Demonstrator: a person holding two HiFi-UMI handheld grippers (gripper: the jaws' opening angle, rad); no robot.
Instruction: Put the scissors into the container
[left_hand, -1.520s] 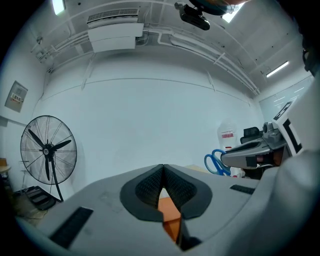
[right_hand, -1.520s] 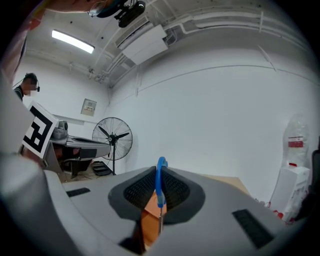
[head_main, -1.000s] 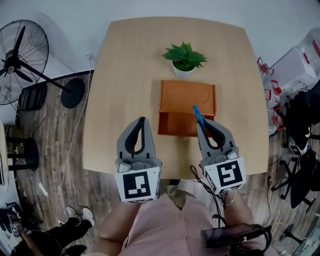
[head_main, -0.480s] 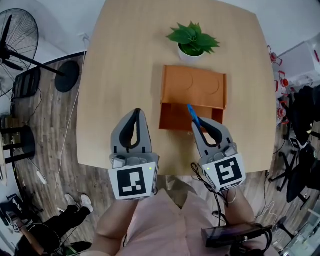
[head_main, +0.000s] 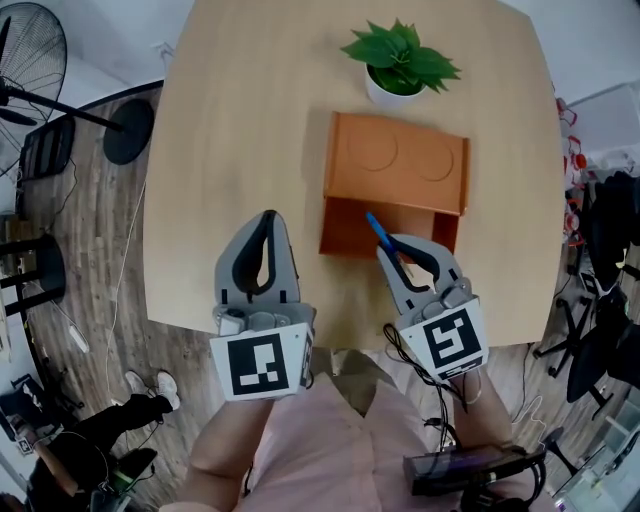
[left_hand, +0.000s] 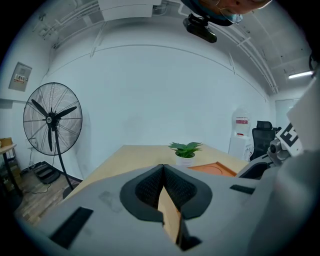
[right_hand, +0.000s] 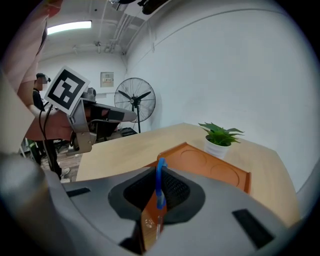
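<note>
The scissors (head_main: 378, 229), of which a blue handle shows, stick up from between the jaws of my right gripper (head_main: 387, 247), which is shut on them. They hang over the front right of the orange container's (head_main: 400, 165) open lower compartment (head_main: 355, 238). In the right gripper view the blue handle (right_hand: 160, 181) rises between the pads, with the container's (right_hand: 212, 169) lid just beyond. My left gripper (head_main: 266, 220) is shut with nothing in it, over the table left of the container. Its jaws (left_hand: 162, 169) meet at the tip.
A potted plant (head_main: 398, 58) stands on the wooden table (head_main: 240, 120) just behind the container. A standing fan (head_main: 40, 60) and cables are on the floor at the left. Office chairs (head_main: 610, 240) are at the right. The table's near edge runs under both grippers.
The head view has shifted, so the table and container sit lower and further right in the picture. Both grippers keep their pose, and the scissors stay gripped at the container's front.
</note>
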